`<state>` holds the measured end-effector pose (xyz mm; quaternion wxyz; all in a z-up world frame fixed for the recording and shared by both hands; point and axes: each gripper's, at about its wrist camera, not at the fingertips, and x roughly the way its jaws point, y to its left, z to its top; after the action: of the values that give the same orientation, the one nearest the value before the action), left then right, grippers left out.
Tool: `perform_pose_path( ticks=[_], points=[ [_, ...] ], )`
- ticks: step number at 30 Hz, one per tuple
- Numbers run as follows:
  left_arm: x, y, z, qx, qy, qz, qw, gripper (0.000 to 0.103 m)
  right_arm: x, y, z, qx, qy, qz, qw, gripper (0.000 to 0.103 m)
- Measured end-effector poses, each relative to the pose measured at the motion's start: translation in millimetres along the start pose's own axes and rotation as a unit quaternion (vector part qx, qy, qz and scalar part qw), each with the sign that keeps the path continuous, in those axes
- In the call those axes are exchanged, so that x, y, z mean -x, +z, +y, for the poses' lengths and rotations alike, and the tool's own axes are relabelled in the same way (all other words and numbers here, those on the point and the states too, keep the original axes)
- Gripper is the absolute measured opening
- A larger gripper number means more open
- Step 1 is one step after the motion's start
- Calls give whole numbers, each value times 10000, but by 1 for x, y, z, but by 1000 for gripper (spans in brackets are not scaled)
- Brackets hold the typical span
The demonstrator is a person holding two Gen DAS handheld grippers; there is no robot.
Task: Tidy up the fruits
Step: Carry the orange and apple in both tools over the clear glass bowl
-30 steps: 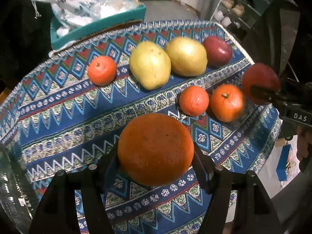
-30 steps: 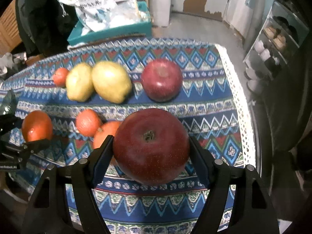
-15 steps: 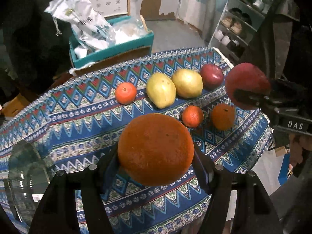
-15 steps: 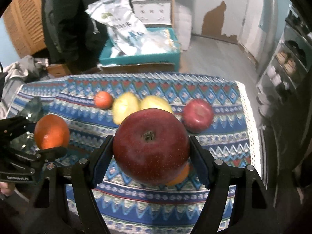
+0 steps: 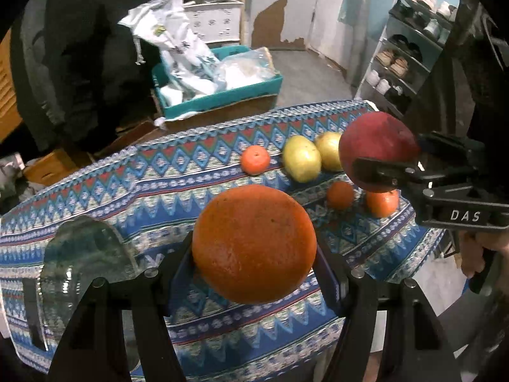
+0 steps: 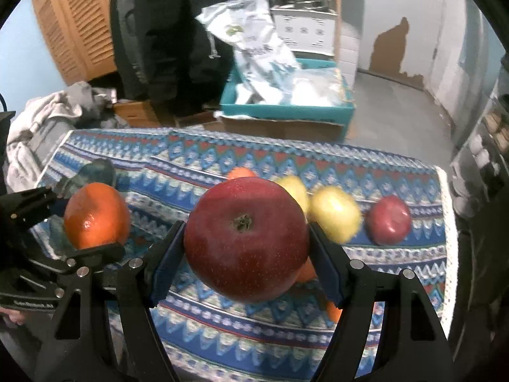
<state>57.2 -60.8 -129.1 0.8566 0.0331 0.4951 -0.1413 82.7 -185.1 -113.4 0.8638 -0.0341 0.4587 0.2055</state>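
Fruit fills both grippers above the patterned tablecloth point(image 5: 133, 191). The left gripper point(image 5: 254, 267) has its blue-padded fingers point(image 5: 181, 273) pressed against the two sides of a large orange point(image 5: 254, 243), jaws spread only as wide as the fruit, and it holds the orange in the air over the cloth's near half. The right gripper point(image 6: 246, 254) clamps a dark red apple point(image 6: 246, 238) the same way, stem end facing the camera, also lifted clear of the cloth.

On the tablecloth, toward its far right part, lies a row: a small tangerine point(image 5: 255, 159), then two yellow-green pears point(image 5: 301, 158) touching each other, then a second red apple point(image 6: 388, 220) nearest the cloth's lace-edged right side. Just nearer than that row sit two more small oranges point(image 5: 340, 194), apart from each other. At the cloth's left end stands a clear glass bowl point(image 5: 79, 254); its inside is hard to read.

Beyond the tablecloth's far edge sits a teal box point(image 6: 286, 111) holding plastic bags point(image 6: 257, 44).
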Motion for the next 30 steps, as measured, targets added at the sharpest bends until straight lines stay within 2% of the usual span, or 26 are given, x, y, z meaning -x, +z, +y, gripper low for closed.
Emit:
perform_pose_path(
  ticks=[12,30],
  points=[
    [21,-19,57,521,230,-148,9983,70,-19,30,69,376,427,75,9983,75],
    [33,-61,154,1507,455,23,9875,70,-71,58,172,924,930,443,9904,75]
  ],
)
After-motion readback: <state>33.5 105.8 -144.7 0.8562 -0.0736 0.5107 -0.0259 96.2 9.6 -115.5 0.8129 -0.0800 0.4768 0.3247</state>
